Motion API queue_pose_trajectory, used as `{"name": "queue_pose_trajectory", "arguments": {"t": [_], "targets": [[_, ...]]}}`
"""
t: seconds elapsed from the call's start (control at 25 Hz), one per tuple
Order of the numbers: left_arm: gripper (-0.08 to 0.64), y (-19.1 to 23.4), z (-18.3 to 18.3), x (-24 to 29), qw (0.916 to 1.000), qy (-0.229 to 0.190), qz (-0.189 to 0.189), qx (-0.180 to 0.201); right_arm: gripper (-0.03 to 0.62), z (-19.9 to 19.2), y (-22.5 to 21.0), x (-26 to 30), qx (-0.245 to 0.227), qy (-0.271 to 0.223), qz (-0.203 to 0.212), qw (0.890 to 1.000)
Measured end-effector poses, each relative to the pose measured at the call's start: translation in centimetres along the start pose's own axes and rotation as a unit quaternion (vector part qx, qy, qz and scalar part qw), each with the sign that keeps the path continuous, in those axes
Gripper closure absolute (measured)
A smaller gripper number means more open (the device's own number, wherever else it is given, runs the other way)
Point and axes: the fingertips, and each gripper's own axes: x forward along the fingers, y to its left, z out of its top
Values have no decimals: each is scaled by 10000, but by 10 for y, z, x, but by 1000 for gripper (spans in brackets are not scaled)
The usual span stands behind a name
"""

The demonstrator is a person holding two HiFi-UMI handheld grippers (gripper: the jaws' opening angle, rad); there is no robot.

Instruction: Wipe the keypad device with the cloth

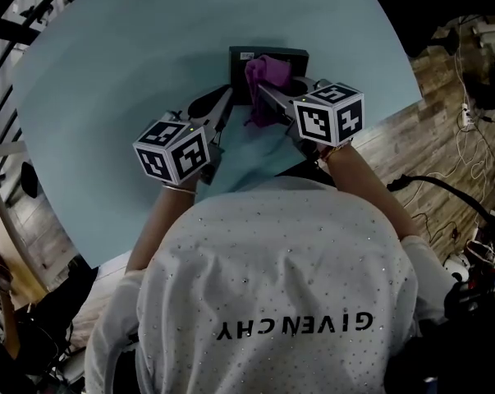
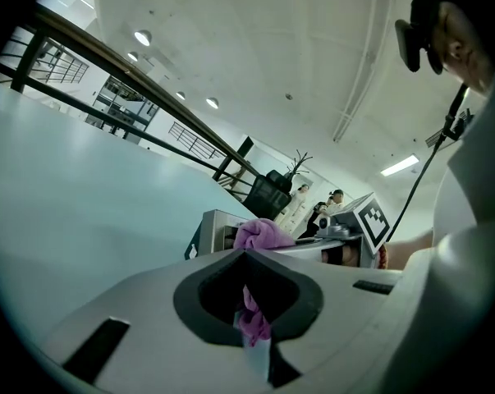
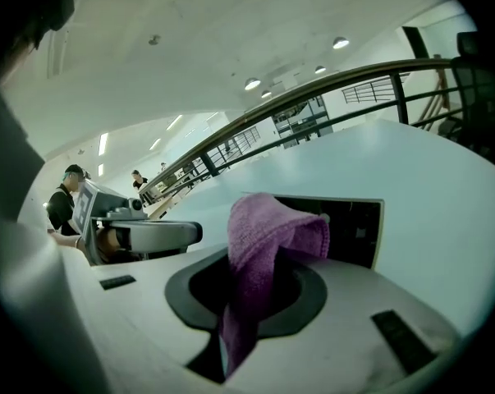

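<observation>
Cloth [image 3: 268, 220] is looking soft and floppy: right tool [image 3: 247, 279] is pinching it over the keypad [image 1: 298, 59], left tool [image 2: 249, 290] nipping its end.

table [image 1: 132, 64] | keypad device [image 1: 296, 56] | cloth [image 1: 266, 76] draped on it, at right gripper [image 1: 268, 95] tip | left gripper [image 1: 225, 101] beside

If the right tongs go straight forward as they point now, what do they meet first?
The keypad device, which is right ahead. The cloth held in the right tongs would likely press on it first; the gap is hard to judge.
</observation>
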Motion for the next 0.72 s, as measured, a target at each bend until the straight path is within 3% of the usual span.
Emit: {"name": "queue_pose_trajectory", "arguments": {"t": [0.72], "targets": [[560,-12,-8,11,9995,191,-201,139,543,-15,-44,-44,479,-383,-583,9964]]}}
